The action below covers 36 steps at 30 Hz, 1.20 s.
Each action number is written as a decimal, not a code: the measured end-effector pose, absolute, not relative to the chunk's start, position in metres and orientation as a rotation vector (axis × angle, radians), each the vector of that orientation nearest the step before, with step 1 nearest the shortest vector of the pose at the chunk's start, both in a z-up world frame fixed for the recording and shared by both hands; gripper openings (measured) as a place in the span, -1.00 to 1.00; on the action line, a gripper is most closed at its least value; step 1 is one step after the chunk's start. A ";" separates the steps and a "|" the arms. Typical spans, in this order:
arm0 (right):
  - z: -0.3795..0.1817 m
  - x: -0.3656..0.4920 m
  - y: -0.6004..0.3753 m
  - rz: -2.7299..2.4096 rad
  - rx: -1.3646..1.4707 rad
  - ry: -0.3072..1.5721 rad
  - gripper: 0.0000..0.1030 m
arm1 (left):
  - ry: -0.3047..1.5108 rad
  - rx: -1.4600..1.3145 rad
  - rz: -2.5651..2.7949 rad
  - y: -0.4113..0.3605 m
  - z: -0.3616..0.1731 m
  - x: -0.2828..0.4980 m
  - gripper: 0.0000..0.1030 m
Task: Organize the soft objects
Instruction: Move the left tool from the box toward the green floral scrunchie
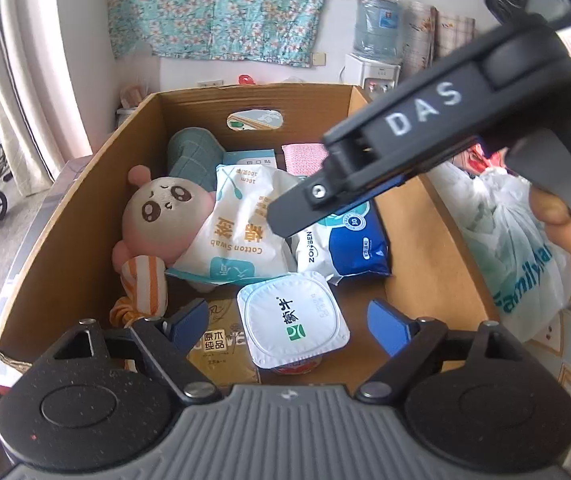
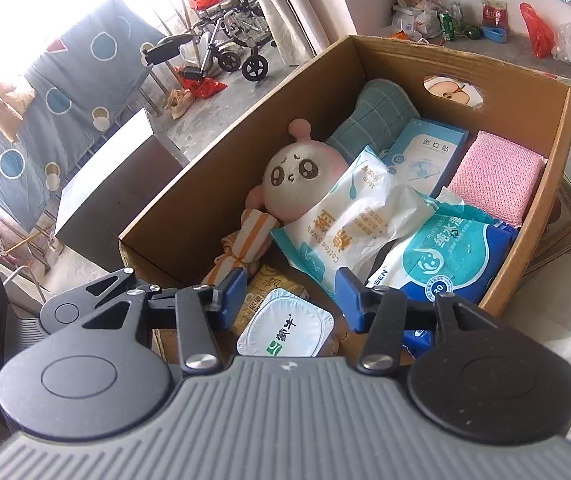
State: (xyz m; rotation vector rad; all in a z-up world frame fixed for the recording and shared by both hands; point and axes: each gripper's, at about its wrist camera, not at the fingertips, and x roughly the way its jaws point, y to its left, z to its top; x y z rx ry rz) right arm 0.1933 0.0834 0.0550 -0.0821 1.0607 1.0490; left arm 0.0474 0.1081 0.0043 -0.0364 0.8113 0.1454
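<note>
A cardboard box (image 1: 61, 236) (image 2: 189, 208) holds a pink plush toy (image 1: 161, 208) (image 2: 297, 176), a cotton swab bag (image 1: 245, 224) (image 2: 349, 220), a blue wet-wipe pack (image 1: 349, 244) (image 2: 453, 252), a teal cloth (image 1: 195, 152) (image 2: 381, 116), a pink cloth (image 1: 303, 158) (image 2: 497, 176), an orange striped cloth (image 1: 143, 284) (image 2: 245, 244) and a yogurt cup (image 1: 291, 320) (image 2: 285, 330). My left gripper (image 1: 289, 326) is open above the cup at the box's near end. My right gripper (image 2: 289, 296) is open and empty above the box; it shows in the left wrist view (image 1: 285, 216) over the swab bag.
A tissue pack (image 1: 221, 340) lies beside the cup and a plaster box (image 2: 425, 152) at the back. A white plastic bag (image 1: 517, 240) sits right of the box. A wheelchair (image 2: 229, 28) and a hanging quilt (image 2: 57, 100) stand beyond.
</note>
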 end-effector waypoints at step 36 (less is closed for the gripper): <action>0.091 0.167 0.017 1.029 0.106 0.867 0.41 | 0.724 -0.065 0.184 0.108 0.013 0.033 0.76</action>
